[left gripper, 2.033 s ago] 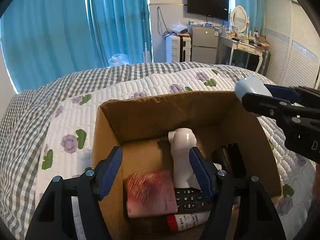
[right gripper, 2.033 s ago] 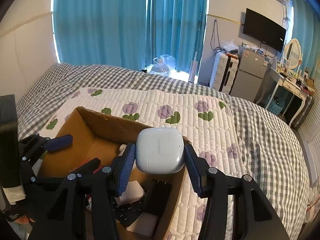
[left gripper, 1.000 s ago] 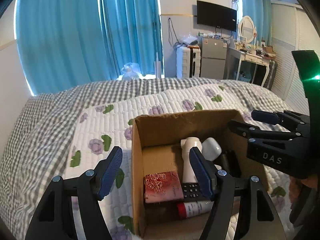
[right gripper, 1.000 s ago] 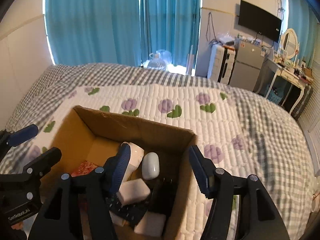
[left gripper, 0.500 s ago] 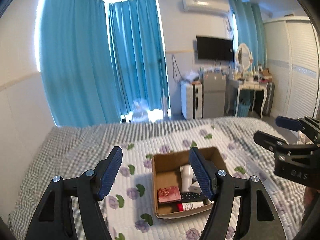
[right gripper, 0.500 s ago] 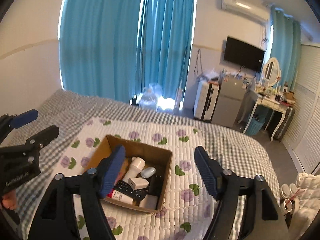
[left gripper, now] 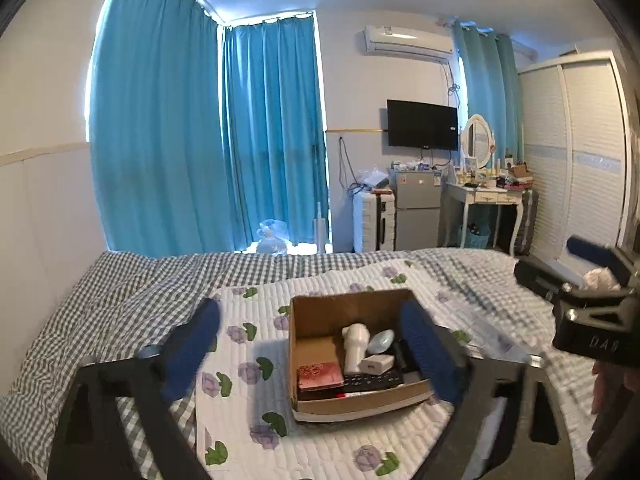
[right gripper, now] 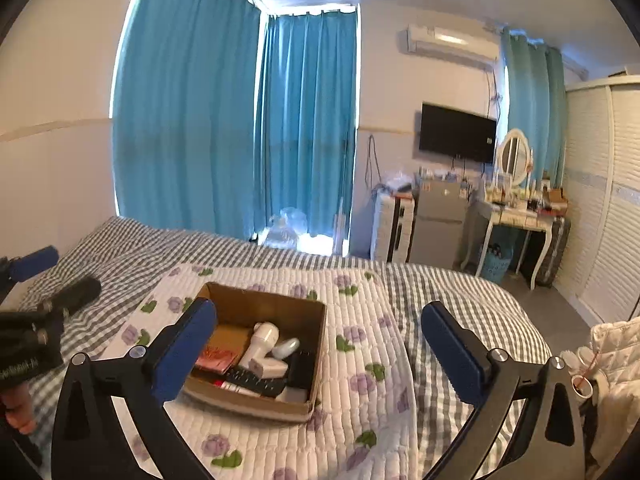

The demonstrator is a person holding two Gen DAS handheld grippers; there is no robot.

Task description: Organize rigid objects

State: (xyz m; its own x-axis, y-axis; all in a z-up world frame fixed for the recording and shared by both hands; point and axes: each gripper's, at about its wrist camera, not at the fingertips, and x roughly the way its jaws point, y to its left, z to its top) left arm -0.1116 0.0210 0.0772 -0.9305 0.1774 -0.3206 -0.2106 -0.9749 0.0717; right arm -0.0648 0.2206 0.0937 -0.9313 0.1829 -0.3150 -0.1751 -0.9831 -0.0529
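Lying in cardboard box [right gripper: 316,336], white bottle [right gripper: 258,342] points toward curtains.

Left gripper [left gripper: 312,344] blurred; dresser clutter [right gripper: 524,196] illegible.

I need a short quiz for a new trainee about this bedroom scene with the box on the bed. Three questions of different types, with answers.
1. True or false: the cardboard box stands on the floor.
2. What lies nearest the box's left wall? A) red pouch B) black remote C) white earbud case
3. Fill in: the right gripper holds ____ between its jaws.

Key: 1 false, it stands on the quilt; 2 A; 3 nothing, the jaws are opening.
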